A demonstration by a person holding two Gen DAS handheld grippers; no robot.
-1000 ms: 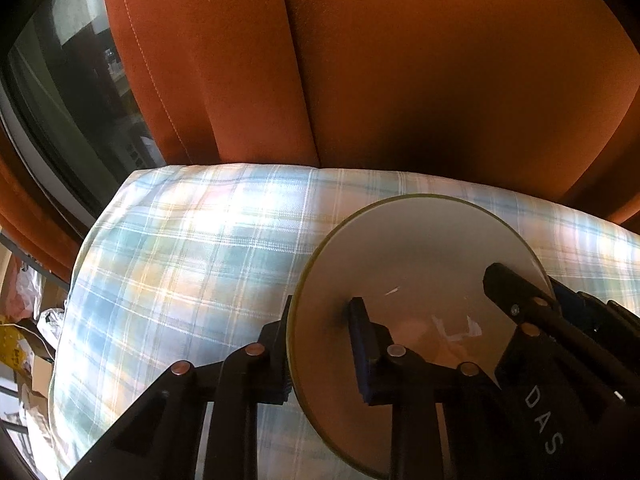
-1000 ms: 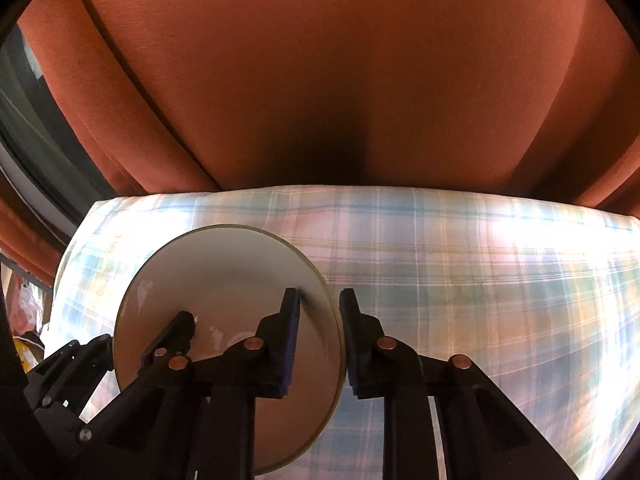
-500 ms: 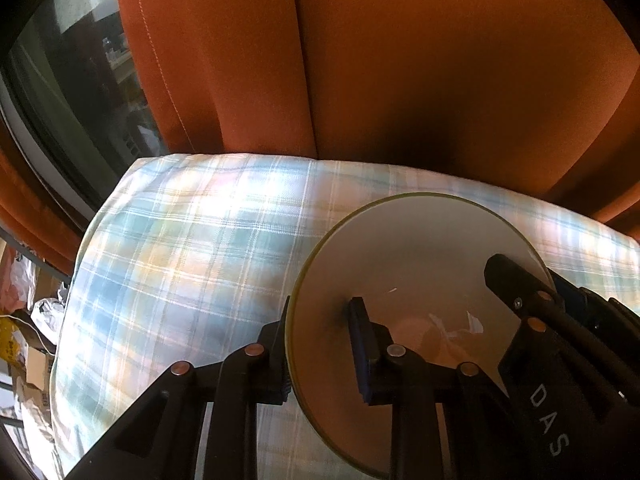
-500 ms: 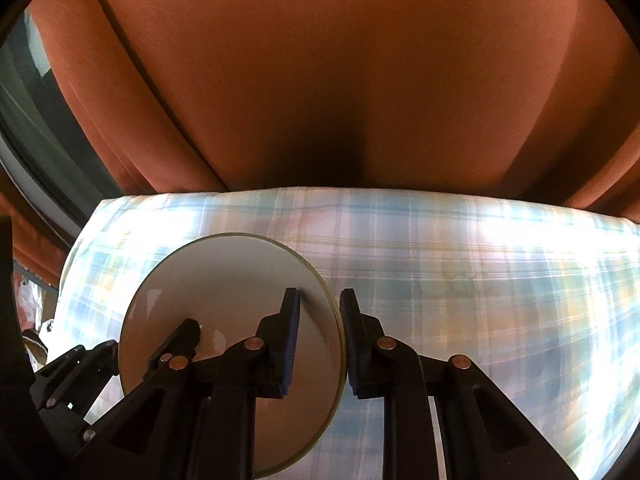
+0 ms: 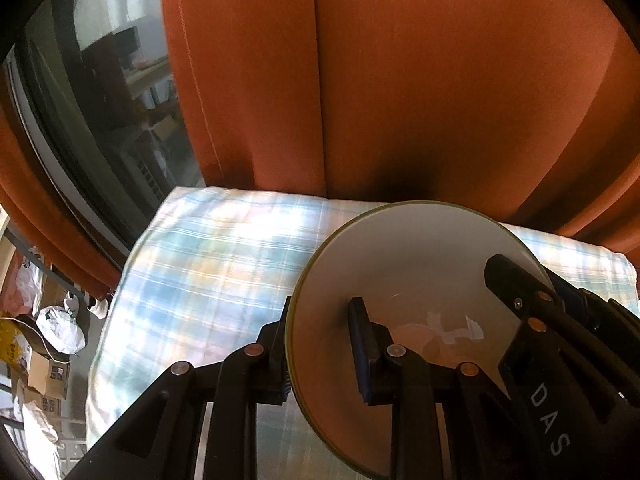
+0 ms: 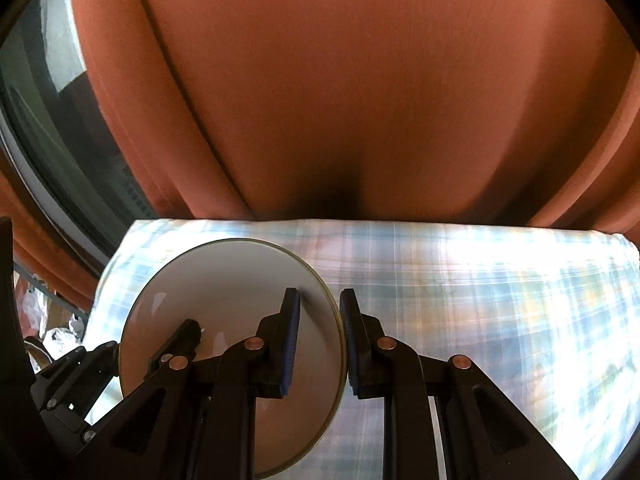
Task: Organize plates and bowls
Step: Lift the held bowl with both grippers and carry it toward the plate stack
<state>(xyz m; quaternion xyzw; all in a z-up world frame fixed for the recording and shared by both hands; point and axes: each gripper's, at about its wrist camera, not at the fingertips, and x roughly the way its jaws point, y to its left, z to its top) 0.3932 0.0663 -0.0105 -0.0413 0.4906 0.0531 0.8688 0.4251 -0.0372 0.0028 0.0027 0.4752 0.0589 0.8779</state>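
Observation:
A round cream plate (image 5: 420,256) with a thin green-gold rim hangs above the plaid-covered table (image 5: 200,264), held from two sides. My left gripper (image 5: 320,320) is shut on the plate's left rim, one pad under it and one on its face. My right gripper (image 6: 320,308) is shut on the plate's (image 6: 224,280) right rim. Each gripper also shows in the other's view: the right gripper (image 5: 516,292) at the plate's far edge, the left gripper (image 6: 188,332) at its lower left. No bowl is in view.
An orange curtain (image 5: 400,80) hangs right behind the table (image 6: 480,280) and fills the upper part of both views. A dark window (image 5: 100,100) is at the left. Cardboard boxes and bags (image 5: 48,340) lie on the floor past the table's left edge.
Both grippers have risen together with the plate between them. The table has dropped lower and looks smaller, and more of the curtain and window shows.

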